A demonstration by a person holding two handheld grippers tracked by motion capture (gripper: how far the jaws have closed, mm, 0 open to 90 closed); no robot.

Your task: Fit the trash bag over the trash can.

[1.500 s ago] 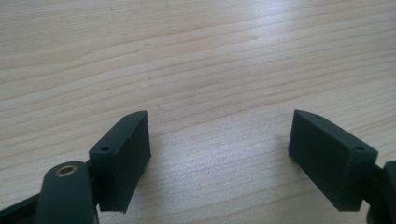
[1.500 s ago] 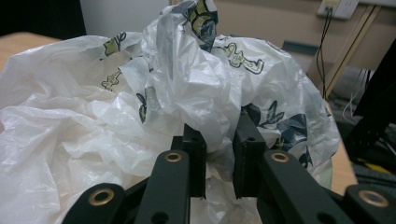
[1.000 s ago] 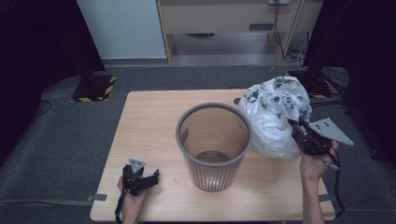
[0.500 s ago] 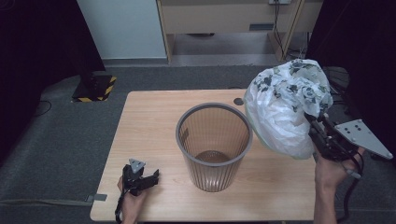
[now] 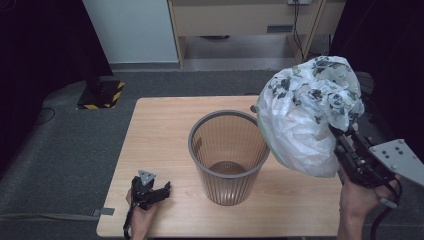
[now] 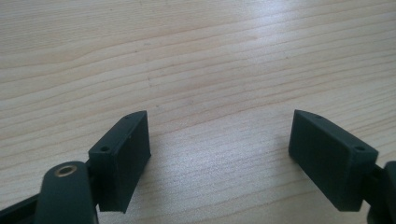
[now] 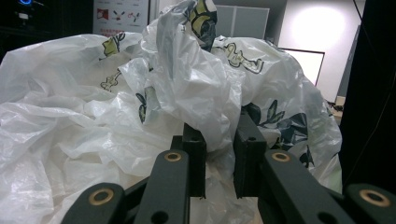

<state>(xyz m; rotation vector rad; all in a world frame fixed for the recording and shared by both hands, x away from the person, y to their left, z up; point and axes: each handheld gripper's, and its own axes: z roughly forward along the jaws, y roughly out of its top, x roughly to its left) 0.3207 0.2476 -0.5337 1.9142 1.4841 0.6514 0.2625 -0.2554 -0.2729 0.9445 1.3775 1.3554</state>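
Your right gripper (image 7: 219,158) is clamped on the white plastic bag (image 5: 307,112), held up just right of the bin (image 5: 228,155), while your left gripper (image 6: 219,161) rests wide apart, empty, on the table (image 5: 160,130).

**Black two-jaw grippers, bare hands**

The left gripper (image 5: 150,189) is small and black, with a grey three-cornered plate on top and a dark cable trailing off it. Its jaws end in matt rectangular pads (image 6: 122,158) — each with small screw holes — and a brass-ringed pivot sits on the link behind.

The right gripper (image 7: 219,161) is black too, its grey plate dotted with holes; brass-ringed pivots mark its links. No sleeves show on either forearm.
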